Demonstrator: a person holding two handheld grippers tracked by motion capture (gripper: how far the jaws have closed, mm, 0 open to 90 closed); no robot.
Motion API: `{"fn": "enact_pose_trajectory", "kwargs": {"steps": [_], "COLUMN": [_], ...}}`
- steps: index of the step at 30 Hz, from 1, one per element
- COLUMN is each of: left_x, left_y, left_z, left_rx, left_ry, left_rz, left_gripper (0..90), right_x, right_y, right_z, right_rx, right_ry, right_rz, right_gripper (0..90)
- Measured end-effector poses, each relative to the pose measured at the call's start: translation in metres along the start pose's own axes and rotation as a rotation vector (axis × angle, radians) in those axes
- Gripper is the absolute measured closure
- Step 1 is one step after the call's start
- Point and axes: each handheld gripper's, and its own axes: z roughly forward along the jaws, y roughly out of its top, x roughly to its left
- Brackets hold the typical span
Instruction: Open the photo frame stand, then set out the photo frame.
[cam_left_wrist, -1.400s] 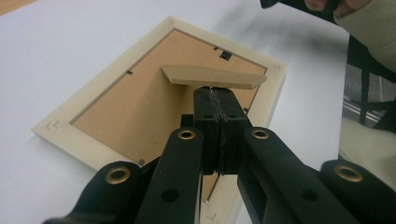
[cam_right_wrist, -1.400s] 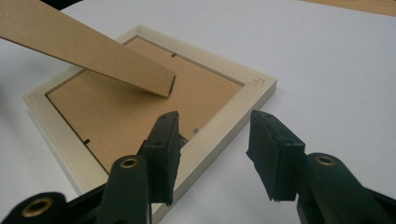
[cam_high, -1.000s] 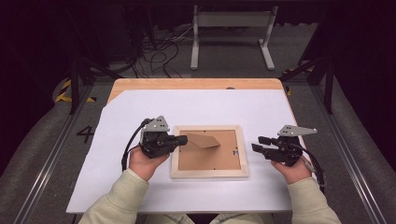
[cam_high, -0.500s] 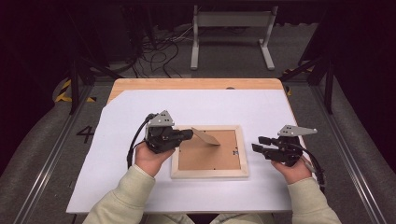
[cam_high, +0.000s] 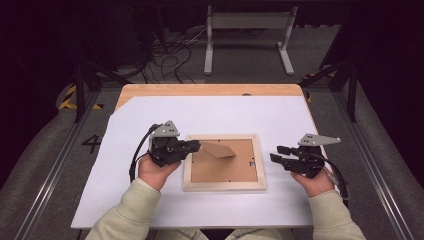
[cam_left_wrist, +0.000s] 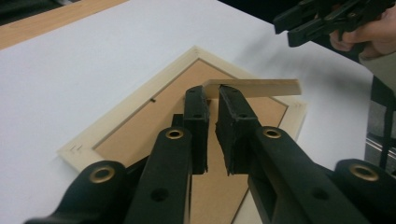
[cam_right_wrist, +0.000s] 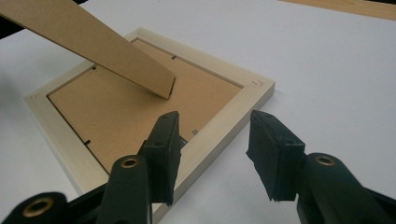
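A pale wooden picture frame (cam_high: 224, 185) lies face down on the white sheet, its brown backing up. Its cardboard stand flap (cam_high: 220, 149) is raised at a slant off the backing. My left gripper (cam_high: 196, 146) is at the frame's left side. Its jaws have just been opening and stand a narrow gap apart. The flap's near end (cam_left_wrist: 266, 87) sits at their tips (cam_left_wrist: 210, 93), no longer pinched. My right gripper (cam_high: 276, 154) hovers open just right of the frame, with nothing between its fingers (cam_right_wrist: 212, 126). The frame's right rail (cam_right_wrist: 247, 100) lies below it.
A white sheet (cam_high: 125, 200) covers most of the wooden table (cam_high: 200, 90). Beyond the far edge, a metal stand's legs (cam_high: 285, 55) and cables (cam_high: 170, 50) lie on the dark floor. My right gripper (cam_left_wrist: 286, 30) also appears at the top right of the left gripper view.
My left gripper has shifted slightly toward the frame and lifted the stand flap off the backing. The right gripper has stayed where it was.
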Motion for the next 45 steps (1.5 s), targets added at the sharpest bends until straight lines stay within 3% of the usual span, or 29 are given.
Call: {"fn": "enact_pose_trajectory", "kwargs": {"steps": [4, 6, 11, 12, 15, 18, 38, 45], "left_x": [0.008, 0.01, 0.01, 0.01, 0.011, 0.011, 0.006, 0.015], "left_y": [-0.004, -0.004, -0.004, -0.004, -0.004, -0.005, -0.018, -0.026], "left_z": [-0.009, -0.011, -0.012, -0.011, -0.013, -0.014, -0.005, 0.001], "left_rx": [-0.019, -0.027, -0.03, -0.036, -0.047, -0.042, 0.092, 0.129], "left_ry": [0.022, 0.027, 0.02, 0.008, -0.011, -0.02, -0.049, -0.099], "left_rz": [-0.03, -0.026, -0.042, -0.068, -0.137, -0.179, -0.271, -0.343], "left_gripper": [77.2, 75.5, 65.9, 65.9, 53.3, 48.9, 38.3, 37.7], "right_x": [0.0, 0.0, 0.001, 0.001, 0.001, 0.0, 0.002, 0.002], "right_y": [0.0, 0.0, 0.001, 0.001, 0.0, 0.0, 0.003, 0.004], "right_z": [0.0, 0.0, 0.0, 0.0, -0.001, -0.001, 0.003, 0.004], "right_rx": [-0.001, -0.002, -0.003, -0.003, -0.002, -0.006, -0.003, -0.009], "right_ry": [0.002, 0.0, 0.001, 0.001, 0.0, -0.004, 0.004, 0.004], "right_rz": [-0.001, -0.003, -0.005, -0.005, -0.003, -0.003, -0.012, -0.014], "right_gripper": [53.7, 53.7, 53.6, 53.5, 53.2, 52.8, 51.4, 51.0]}}
